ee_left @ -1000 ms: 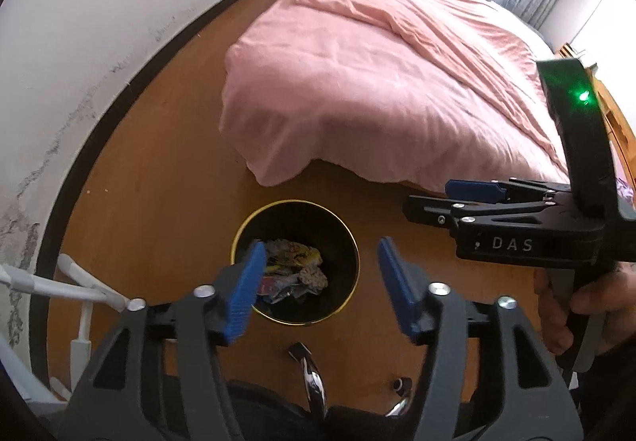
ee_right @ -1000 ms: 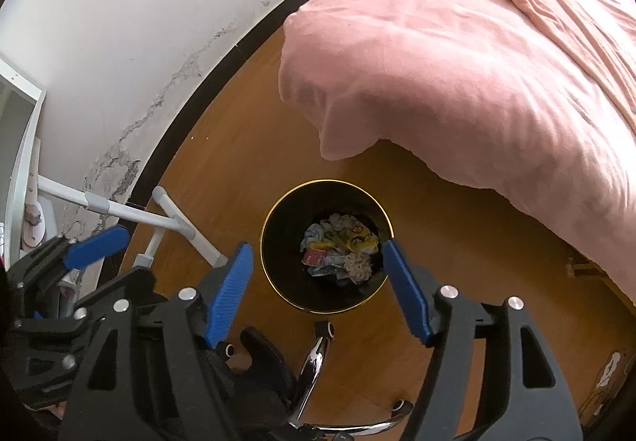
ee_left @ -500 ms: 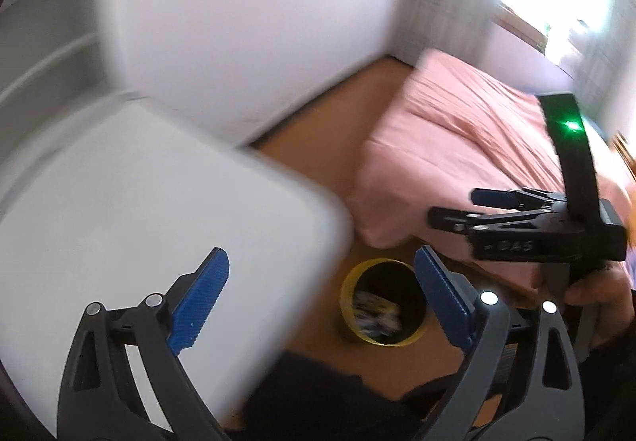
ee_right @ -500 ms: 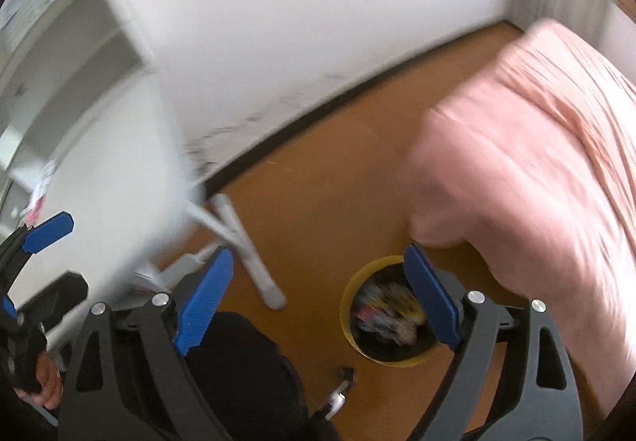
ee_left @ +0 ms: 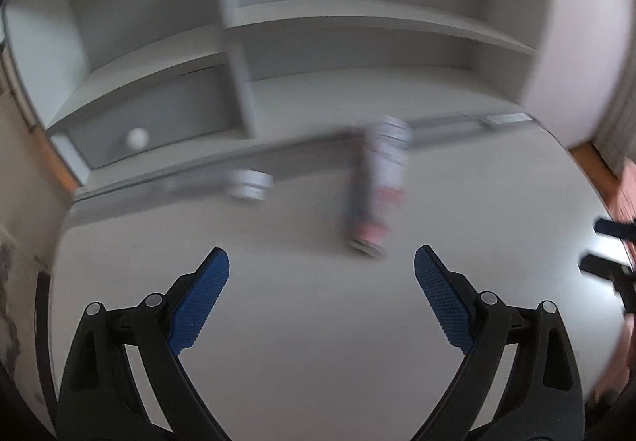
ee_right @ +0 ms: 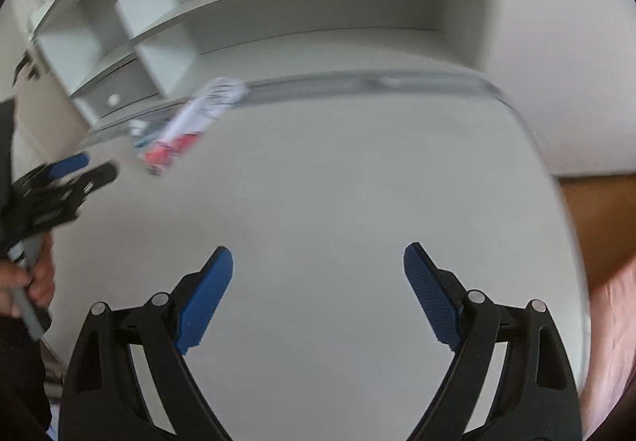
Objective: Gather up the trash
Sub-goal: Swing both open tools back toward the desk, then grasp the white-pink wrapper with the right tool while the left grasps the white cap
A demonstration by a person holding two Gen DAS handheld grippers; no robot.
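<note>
A blurred white and red wrapper or tube (ee_left: 381, 178) lies on the white desk (ee_left: 318, 341), ahead of my left gripper (ee_left: 321, 262) and slightly right. It also shows in the right wrist view (ee_right: 190, 123), far left. A small blurred round grey object (ee_left: 250, 184) lies left of it. My left gripper is open and empty above the desk. My right gripper (ee_right: 318, 256) is open and empty above the bare desk top (ee_right: 338, 202). The left gripper (ee_right: 59, 182) shows at the left edge of the right wrist view.
White shelving (ee_left: 318, 23) with compartments stands at the back of the desk. A white wall (ee_right: 556, 43) is on the right. Wooden floor (ee_right: 596, 218) and pink bedding (ee_right: 612, 321) show past the desk's right edge.
Both grippers swung up from the floor bin onto the white desk. The bin and bed have left view; the wrapper and shelves have come in. Both grippers stay open.
</note>
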